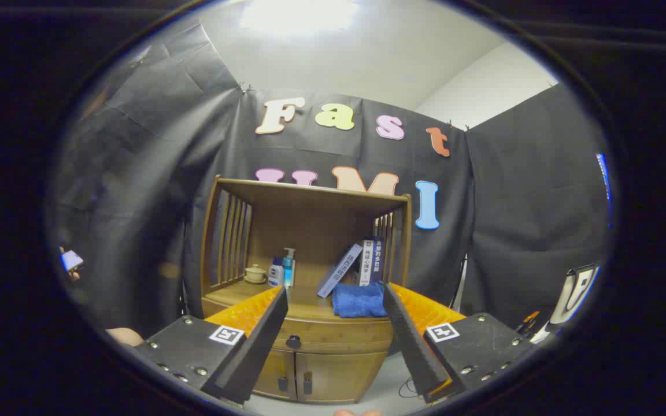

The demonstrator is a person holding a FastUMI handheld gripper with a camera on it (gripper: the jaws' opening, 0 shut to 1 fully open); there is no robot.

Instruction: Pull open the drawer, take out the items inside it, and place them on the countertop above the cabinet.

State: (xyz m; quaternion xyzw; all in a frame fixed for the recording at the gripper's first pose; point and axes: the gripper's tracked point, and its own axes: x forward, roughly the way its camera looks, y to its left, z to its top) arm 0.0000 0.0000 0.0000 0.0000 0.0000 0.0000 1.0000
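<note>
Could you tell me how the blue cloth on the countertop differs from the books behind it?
The blue cloth is soft and folded flat, while the books are stiff and lean on edge. The cloth lies nearer the open gripper, the books farther back. Both rest on the countertop, above the shut drawer.

You are working in a staged recording booth, not a lived-in home: black cloth (518, 208) is hanging as walls around one wooden cabinet (310, 323) dressed with household props, namely books (356, 263), lotion bottles (282, 270), a teacup (255, 273) and a blue towel (359, 300).
</note>
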